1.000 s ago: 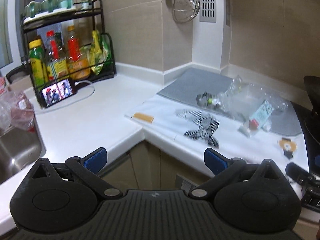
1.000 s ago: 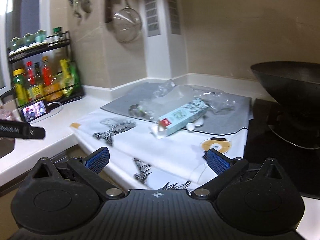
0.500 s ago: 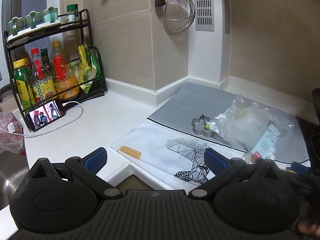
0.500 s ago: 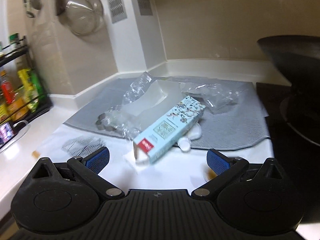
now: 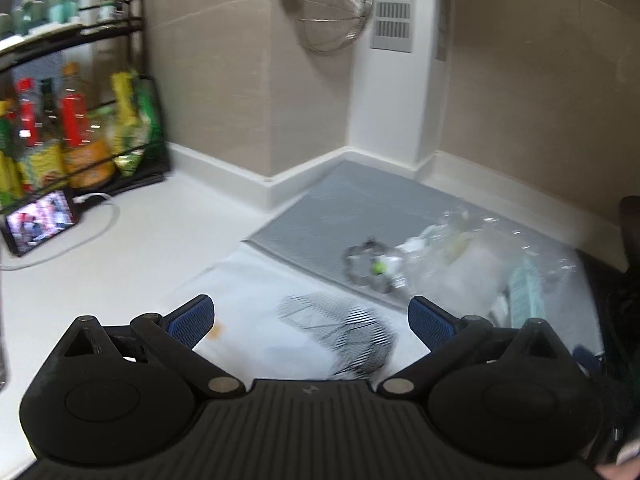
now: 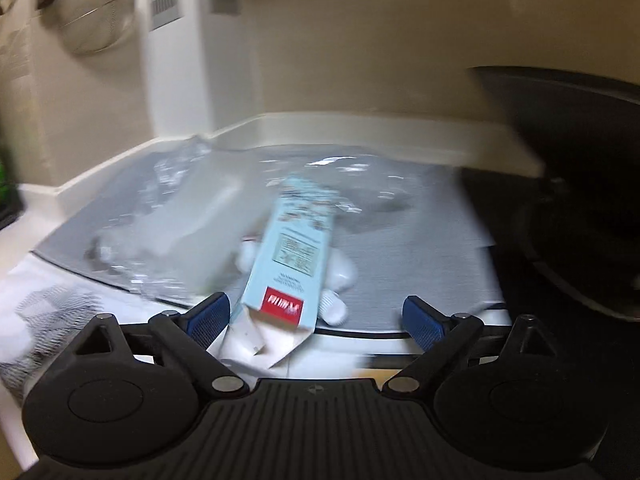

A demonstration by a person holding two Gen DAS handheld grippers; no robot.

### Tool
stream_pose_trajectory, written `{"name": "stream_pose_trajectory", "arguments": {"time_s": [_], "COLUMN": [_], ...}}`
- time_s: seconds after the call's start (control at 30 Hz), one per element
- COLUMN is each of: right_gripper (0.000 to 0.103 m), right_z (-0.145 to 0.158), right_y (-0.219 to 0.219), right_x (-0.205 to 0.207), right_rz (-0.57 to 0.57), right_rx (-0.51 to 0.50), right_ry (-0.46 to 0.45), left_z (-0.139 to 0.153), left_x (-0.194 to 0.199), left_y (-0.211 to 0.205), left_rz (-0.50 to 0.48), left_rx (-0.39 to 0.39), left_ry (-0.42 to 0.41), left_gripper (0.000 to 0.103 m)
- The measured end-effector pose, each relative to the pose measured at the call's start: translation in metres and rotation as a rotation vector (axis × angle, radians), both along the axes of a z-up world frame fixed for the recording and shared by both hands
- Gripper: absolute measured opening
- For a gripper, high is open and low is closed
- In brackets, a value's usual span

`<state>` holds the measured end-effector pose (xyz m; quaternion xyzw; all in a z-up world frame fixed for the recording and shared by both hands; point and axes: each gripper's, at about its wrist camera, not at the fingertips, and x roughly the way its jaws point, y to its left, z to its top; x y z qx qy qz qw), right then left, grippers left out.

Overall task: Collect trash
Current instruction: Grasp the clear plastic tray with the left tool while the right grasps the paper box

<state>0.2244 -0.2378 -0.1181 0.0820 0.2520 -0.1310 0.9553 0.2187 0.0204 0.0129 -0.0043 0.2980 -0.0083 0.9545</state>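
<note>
A light blue carton (image 6: pixel 294 254) with a red label lies on the grey mat (image 6: pixel 420 240), its open end toward me. Crumpled clear plastic wrap (image 6: pixel 176 216) lies to its left, and small white pieces (image 6: pixel 340 280) lie beside it. My right gripper (image 6: pixel 316 318) is open, its jaws to either side of the carton's near end, not touching. My left gripper (image 5: pixel 310 316) is open and empty above a white patterned cloth (image 5: pixel 332 320). The plastic wrap (image 5: pixel 460 256) and carton (image 5: pixel 524 284) show at the right in the left wrist view.
A metal cookie cutter with a green ball (image 5: pixel 368 264) sits on the mat. A black wok (image 6: pixel 580 160) stands on the stove at right. A bottle rack (image 5: pixel 76 128) and a phone (image 5: pixel 40 220) stand at the back left. A strainer (image 5: pixel 336 8) hangs on the wall.
Both grippers have moved forward over the counter. The right one has closed in on the blue carton, which now lies between its open jaws. Both stay open.
</note>
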Motion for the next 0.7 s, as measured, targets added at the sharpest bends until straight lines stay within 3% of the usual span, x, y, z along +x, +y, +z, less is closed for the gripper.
{"name": "stream_pose_trajectory", "arguments": {"time_s": [0.17,0.37,0.5,0.63,0.7], "right_gripper": [0.097,0.098,0.098,0.098,0.098], "right_z": [0.001,0.004,0.0,0.0,0.0], "right_y": [-0.02,-0.03,-0.03,-0.028,-0.027], "right_x": [-0.003,0.003,0.006,0.01,0.013], "right_rz": [0.044,0.02,0.048,0.068,0.078], "right_rx": [-0.006,0.005,0.01,-0.004,-0.006], "right_ry": [0.008,-0.004,0.002,-0.011,-0.008], "left_z": [-0.011,-0.031,-0.044,-0.056,-0.062], "left_x": [0.031,0.06,0.078,0.088,0.093], "left_y": [-0.049,-0.101,-0.123,-0.145,-0.153], "left_rz": [-0.103,-0.208,-0.279,-0.343,-0.375], "left_rx": [-0.018,0.088,0.11,0.193,0.228], "left_ry": [0.04,0.042,0.066,0.073,0.092], "left_gripper": [0.103,0.103,0.103,0.103,0.098]}}
